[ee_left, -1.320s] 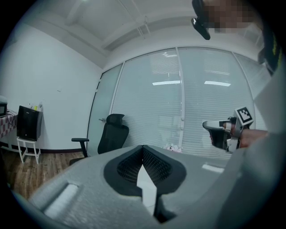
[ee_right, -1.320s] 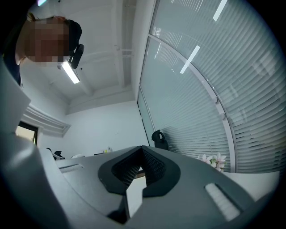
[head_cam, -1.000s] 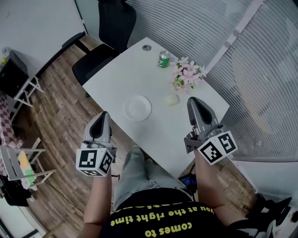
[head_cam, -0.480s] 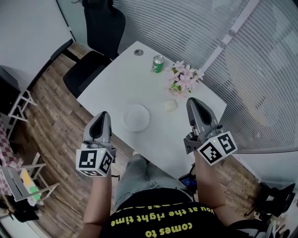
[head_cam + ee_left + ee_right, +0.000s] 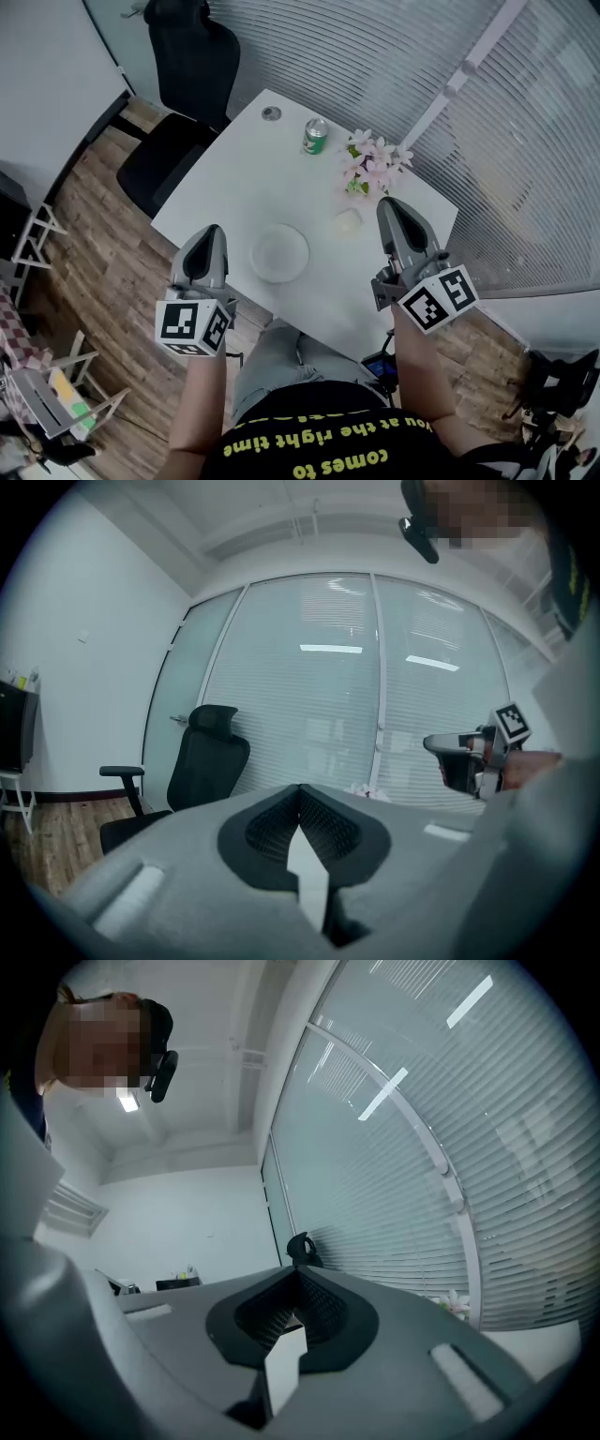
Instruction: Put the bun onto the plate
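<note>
White surface (image 5: 246,173) bears the bun (image 5: 348,222), right of the plate (image 5: 279,253). Left claw (image 5: 208,236) and right claw (image 5: 394,210) are closed on nothing. Seemingly the approach; next, the right claw must open around the bun.

We look along the right hand-held gripper (image 5: 298,1271), whose grey body fills the lower half of the view. Its two dark ribbed pads (image 5: 324,1309) meet at the tips, and nothing sits between them. Just past the tips we see the dark top of a chair (image 5: 300,1247). To the right of the hand-held gripper, slatted blinds (image 5: 422,1166) curve up and overhead, streaked with reflected light. A few pale flowers (image 5: 457,1303) peek over its right shoulder. To its left stands a plain white wall (image 5: 197,1222), with dark objects (image 5: 178,1284) low against it that are too small for us to tell. Up on the left a person (image 5: 94,1044) leans over, with a dark camera (image 5: 161,1072) at the head.
</note>
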Available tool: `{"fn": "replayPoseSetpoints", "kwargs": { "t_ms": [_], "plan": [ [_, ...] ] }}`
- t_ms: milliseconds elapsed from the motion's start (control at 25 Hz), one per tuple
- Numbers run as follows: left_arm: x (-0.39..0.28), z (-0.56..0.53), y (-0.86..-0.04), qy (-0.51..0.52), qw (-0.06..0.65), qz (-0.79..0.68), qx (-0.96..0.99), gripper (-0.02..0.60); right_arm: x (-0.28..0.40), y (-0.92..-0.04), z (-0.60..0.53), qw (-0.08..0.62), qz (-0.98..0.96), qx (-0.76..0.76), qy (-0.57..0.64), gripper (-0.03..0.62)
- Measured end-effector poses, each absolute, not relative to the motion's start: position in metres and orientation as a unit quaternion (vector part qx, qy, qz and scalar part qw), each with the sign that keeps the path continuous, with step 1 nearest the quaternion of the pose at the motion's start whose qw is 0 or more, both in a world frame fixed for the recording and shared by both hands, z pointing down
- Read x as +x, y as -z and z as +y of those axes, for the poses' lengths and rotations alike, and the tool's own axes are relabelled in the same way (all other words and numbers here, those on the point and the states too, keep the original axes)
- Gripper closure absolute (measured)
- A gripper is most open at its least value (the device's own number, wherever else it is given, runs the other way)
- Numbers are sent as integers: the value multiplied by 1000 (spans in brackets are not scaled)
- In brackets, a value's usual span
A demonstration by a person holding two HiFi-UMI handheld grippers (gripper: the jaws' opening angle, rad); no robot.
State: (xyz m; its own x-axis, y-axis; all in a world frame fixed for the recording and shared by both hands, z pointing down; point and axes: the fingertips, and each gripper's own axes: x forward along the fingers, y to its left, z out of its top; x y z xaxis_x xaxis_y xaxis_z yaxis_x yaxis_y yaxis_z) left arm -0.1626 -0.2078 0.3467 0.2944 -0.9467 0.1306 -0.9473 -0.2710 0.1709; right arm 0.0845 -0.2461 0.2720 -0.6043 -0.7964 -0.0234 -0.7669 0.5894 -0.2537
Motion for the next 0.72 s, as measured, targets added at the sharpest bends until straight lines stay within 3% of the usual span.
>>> {"fn": "replayPoseSetpoints", "kwargs": {
  "t_ms": [720],
  "plan": [
    [-156, -235, -358, -7, 121, -589, 799, 581, 93, -291, -267, 52, 881, -452, 129, 591]
  ]
}}
